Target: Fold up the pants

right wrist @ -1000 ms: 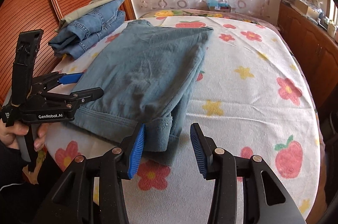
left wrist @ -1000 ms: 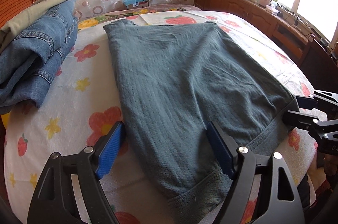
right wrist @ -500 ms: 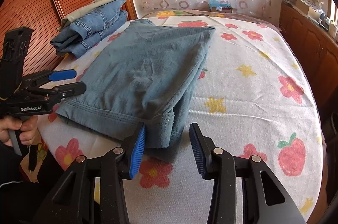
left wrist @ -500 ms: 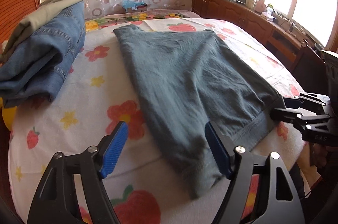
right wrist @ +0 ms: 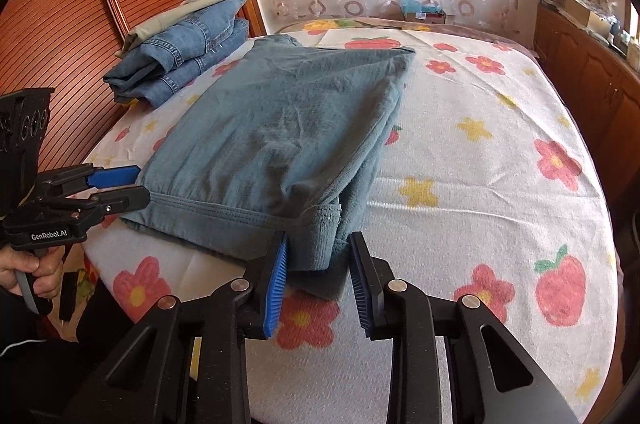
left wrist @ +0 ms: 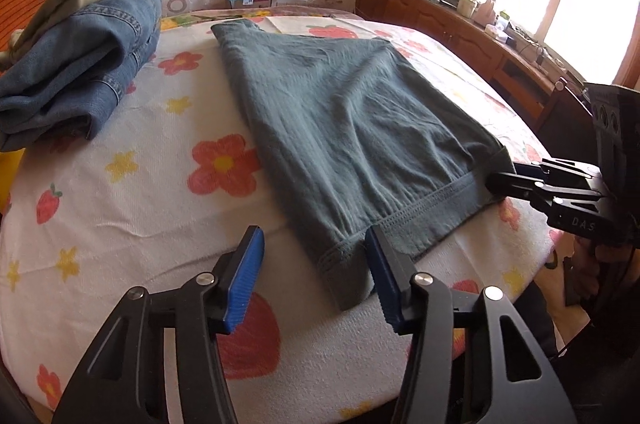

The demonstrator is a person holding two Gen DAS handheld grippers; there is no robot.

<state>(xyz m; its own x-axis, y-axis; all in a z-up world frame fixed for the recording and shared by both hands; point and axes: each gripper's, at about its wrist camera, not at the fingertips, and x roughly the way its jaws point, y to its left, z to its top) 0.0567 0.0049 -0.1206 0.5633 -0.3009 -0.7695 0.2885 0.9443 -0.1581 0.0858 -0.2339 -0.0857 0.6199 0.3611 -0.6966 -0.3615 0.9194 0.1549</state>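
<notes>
Grey-green pants (left wrist: 340, 127) lie folded flat on the flowered bed sheet (left wrist: 120, 207), hem band toward me. My left gripper (left wrist: 314, 244) straddles the near left corner of the hem. Its jaws are closing; the right pad (left wrist: 378, 276) is at the cloth and the left pad (left wrist: 244, 276) stands clear over bare sheet. My right gripper (right wrist: 318, 244) frames the near right corner of the pants (right wrist: 280, 135), jaws closing, with the thick folded corner between the pads, which do not clamp it. The left gripper (right wrist: 136, 185) also shows at the hem's left end, and the right gripper (left wrist: 498, 179) at its right end.
A stack of folded jeans (left wrist: 80, 63) with a beige garment on top sits at the bed's left side by ribbed wooden doors (right wrist: 80, 35). Wooden cabinets (left wrist: 460, 27) under a bright window run along the right. A cardboard box (right wrist: 424, 11) stands beyond the bed's far end.
My left gripper slid left along the hem to the pants' corner and its jaws narrowed. The right gripper kept its place and its jaws narrowed around the other corner.
</notes>
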